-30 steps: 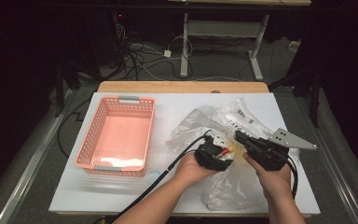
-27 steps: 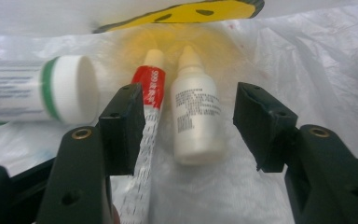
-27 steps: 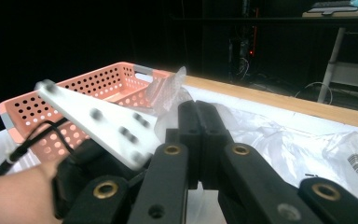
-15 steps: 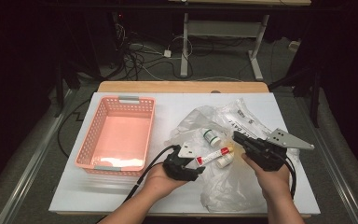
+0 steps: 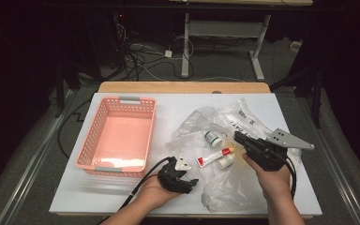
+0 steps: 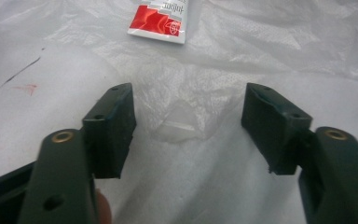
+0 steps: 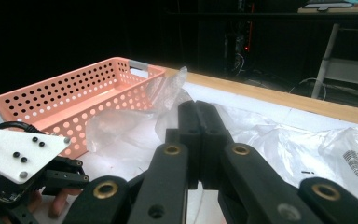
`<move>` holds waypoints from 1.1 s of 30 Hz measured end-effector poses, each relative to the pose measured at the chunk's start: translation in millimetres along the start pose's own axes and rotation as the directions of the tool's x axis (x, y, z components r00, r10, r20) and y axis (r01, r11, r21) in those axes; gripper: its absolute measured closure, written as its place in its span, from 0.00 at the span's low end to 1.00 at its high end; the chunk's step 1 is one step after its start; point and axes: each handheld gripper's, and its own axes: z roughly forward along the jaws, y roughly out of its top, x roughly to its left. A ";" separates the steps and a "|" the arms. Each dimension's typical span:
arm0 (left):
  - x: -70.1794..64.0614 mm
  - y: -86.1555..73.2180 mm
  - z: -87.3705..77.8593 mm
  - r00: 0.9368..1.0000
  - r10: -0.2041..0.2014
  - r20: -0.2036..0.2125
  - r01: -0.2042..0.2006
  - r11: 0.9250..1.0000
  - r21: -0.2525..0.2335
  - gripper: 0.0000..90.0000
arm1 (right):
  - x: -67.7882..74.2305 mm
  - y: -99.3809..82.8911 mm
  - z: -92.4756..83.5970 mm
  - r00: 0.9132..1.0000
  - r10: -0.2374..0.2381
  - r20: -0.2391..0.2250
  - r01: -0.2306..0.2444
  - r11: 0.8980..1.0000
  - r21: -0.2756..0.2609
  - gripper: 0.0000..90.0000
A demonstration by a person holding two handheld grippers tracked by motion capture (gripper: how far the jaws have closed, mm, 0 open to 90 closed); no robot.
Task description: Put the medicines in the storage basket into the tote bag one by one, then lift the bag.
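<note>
Left tool (image 5: 191,182) lies level, jaws just opened, aimed at red-and-white tube (image 5: 214,157).

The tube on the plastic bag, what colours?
The tube is white with a red end, clearest in the left gripper view.

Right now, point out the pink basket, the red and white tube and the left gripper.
pink basket (image 5: 98,165): high view, near rim.
red and white tube (image 5: 212,158): high view, middle of its body.
left gripper (image 5: 193,183): high view, between its open jaws.
</note>
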 end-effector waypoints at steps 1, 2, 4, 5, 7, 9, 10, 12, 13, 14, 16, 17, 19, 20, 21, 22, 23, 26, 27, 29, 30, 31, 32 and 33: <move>0.3 0.3 0.2 1.000 0.000 0.001 0.000 1.000 -0.001 0.43 | 0.0 0.1 0.0 1.000 0.000 0.001 0.000 1.000 0.001 1.00; -0.3 0.8 0.6 1.000 0.003 -0.005 -0.003 1.000 -0.003 0.45 | 0.1 0.0 0.1 1.000 0.001 0.002 -0.001 1.000 0.000 1.00; -0.9 1.0 1.2 1.000 0.004 -0.005 -0.004 1.000 -0.008 0.52 | 1.0 -0.9 1.0 1.000 -0.006 -0.001 0.006 1.000 0.005 1.00; -1.3 1.1 1.5 1.000 0.005 -0.006 -0.005 1.000 -0.011 0.52 | 1.0 -0.9 1.0 1.000 -0.006 -0.001 0.006 1.000 0.005 1.00; -2.0 0.2 2.0 1.000 0.004 -0.009 -0.004 1.000 -0.025 0.58 | 2.7 -2.4 1.6 1.000 -0.008 -0.007 0.008 1.000 0.009 1.00; -2.5 -0.4 2.4 1.000 -0.002 -0.018 0.001 0.999 -0.039 0.67 | 4.5 -4.2 2.0 1.000 -0.012 -0.012 0.012 1.000 0.018 1.00; -2.7 -0.2 2.8 1.000 -0.001 -0.020 0.000 0.999 -0.044 0.73 | 5.0 -4.6 1.8 1.000 -0.012 -0.018 0.013 1.000 0.021 1.00; -4.7 0.8 3.7 1.000 0.020 -0.023 -0.021 0.999 -0.044 0.84 | 5.1 -4.9 1.3 1.000 -0.012 -0.022 0.012 1.000 0.017 1.00; -5.6 1.1 3.9 0.999 0.029 -0.023 -0.030 0.999 -0.041 0.88 | 4.6 -4.9 0.7 1.000 -0.017 -0.019 0.017 1.000 0.017 1.00; -6.9 1.5 4.5 0.999 0.036 -0.026 -0.037 0.998 -0.044 0.92 | 4.2 -4.8 0.3 1.000 -0.014 -0.018 0.014 1.000 0.016 1.00; -7.5 2.2 4.9 0.999 0.040 -0.028 -0.041 0.998 -0.041 0.99 | 2.9 -4.4 -0.7 1.000 -0.012 -0.017 0.012 1.000 0.012 1.00; -6.5 2.2 4.7 0.999 0.035 -0.022 -0.036 0.998 -0.042 0.99 | 2.4 -4.3 -1.0 1.000 -0.013 -0.017 0.013 1.000 0.011 1.00; -5.0 1.7 3.8 1.000 0.024 -0.011 -0.025 0.998 -0.052 0.99 | 1.7 -4.4 -1.5 1.000 -0.008 -0.013 0.008 1.000 0.011 1.00; -4.9 1.5 3.2 1.000 0.029 -0.012 -0.030 0.998 -0.054 0.99 | 1.2 -4.6 -1.4 1.000 -0.008 -0.013 0.008 1.000 0.010 1.00; -5.5 1.2 2.7 0.999 0.031 -0.014 -0.032 0.998 -0.060 0.99 | 0.8 -4.9 -1.6 1.000 -0.008 -0.012 0.008 1.000 0.010 1.00; -5.8 0.7 1.5 0.999 0.032 -0.012 -0.033 0.997 -0.074 0.99 | 0.3 -5.3 -1.9 1.000 -0.004 -0.012 0.004 1.000 0.012 1.00; -5.3 0.3 -0.1 0.999 0.034 -0.009 -0.034 0.995 -0.094 0.99 | -0.2 -5.8 -1.9 1.000 -0.004 -0.008 0.004 1.000 0.009 1.00; -4.5 0.9 -3.4 1.000 0.022 0.004 -0.021 0.990 -0.140 0.99 | -0.7 -7.1 -3.0 1.000 -0.002 -0.006 0.003 1.000 0.010 1.00; -4.5 1.2 -3.4 1.000 0.022 0.008 -0.021 0.989 -0.144 0.99 | -0.6 -7.5 -3.5 1.000 -0.003 -0.006 0.003 1.000 0.012 1.00; -4.5 1.1 -2.9 1.000 0.024 0.016 -0.021 0.987 -0.159 0.99 | -1.4 -7.8 -4.5 1.000 -0.008 0.001 0.008 1.000 0.008 1.00; -4.2 1.0 -2.8 1.000 0.023 0.017 -0.020 0.986 -0.168 0.99 | -1.6 -8.3 -4.8 1.000 0.000 0.002 -0.001 1.000 0.007 1.00; -3.7 0.8 -2.8 1.000 0.019 0.022 -0.015 0.984 -0.175 0.99 | -2.5 -8.7 -5.1 1.000 0.001 0.007 -0.001 1.000 0.008 1.00; -3.5 0.7 -2.9 1.000 0.021 0.022 -0.016 0.983 -0.181 0.99 | -3.6 -9.2 -5.2 1.000 0.001 0.011 -0.001 1.000 0.009 1.00; -3.4 0.3 -3.2 1.000 0.023 0.021 -0.019 0.981 -0.191 0.99 | -4.6 -9.6 -5.0 1.000 -0.001 0.015 0.000 1.000 0.008 1.00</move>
